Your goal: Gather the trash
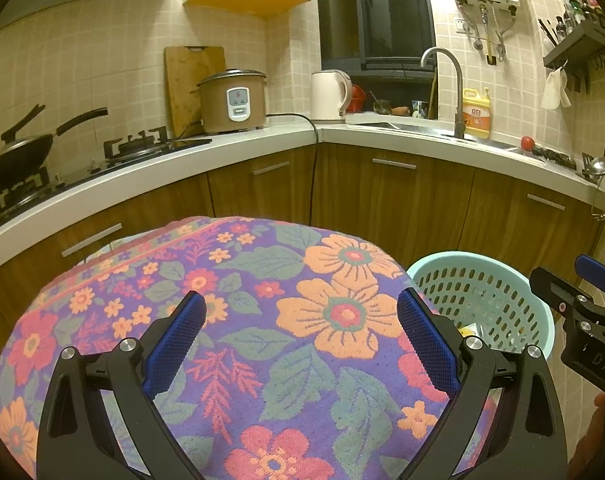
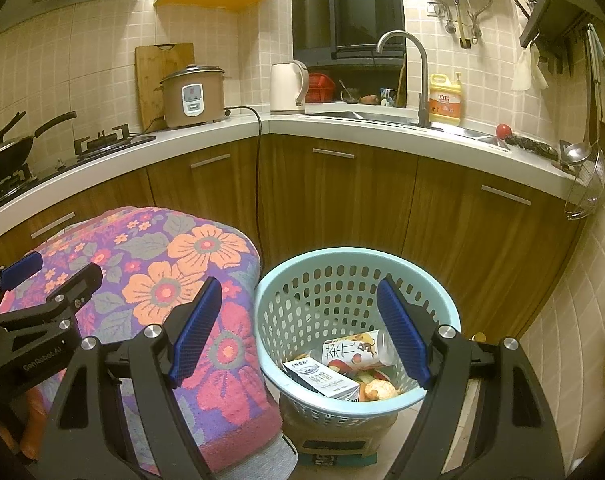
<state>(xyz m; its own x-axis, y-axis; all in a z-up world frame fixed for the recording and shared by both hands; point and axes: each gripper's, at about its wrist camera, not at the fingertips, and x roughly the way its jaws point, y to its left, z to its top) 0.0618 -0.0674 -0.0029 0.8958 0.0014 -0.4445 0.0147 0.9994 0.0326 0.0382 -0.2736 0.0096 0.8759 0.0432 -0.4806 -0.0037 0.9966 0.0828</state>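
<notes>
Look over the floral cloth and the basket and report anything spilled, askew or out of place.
Nothing looks spilled. The floral cloth lies bare, with no trash on it. The trash, including a milk carton and a tea bottle, lies inside the blue basket. One oddity: the basket stands raised on a box, not directly on the floor.

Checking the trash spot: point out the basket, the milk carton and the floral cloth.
basket point(image 2: 434, 300), right wrist view, far rim.
milk carton point(image 2: 322, 378), right wrist view, printed face.
floral cloth point(image 1: 302, 312), left wrist view, top surface.

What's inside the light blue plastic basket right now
In the light blue plastic basket: a tea drink bottle, a white milk carton, and orange peel. Anything beneath them is hidden.
</notes>
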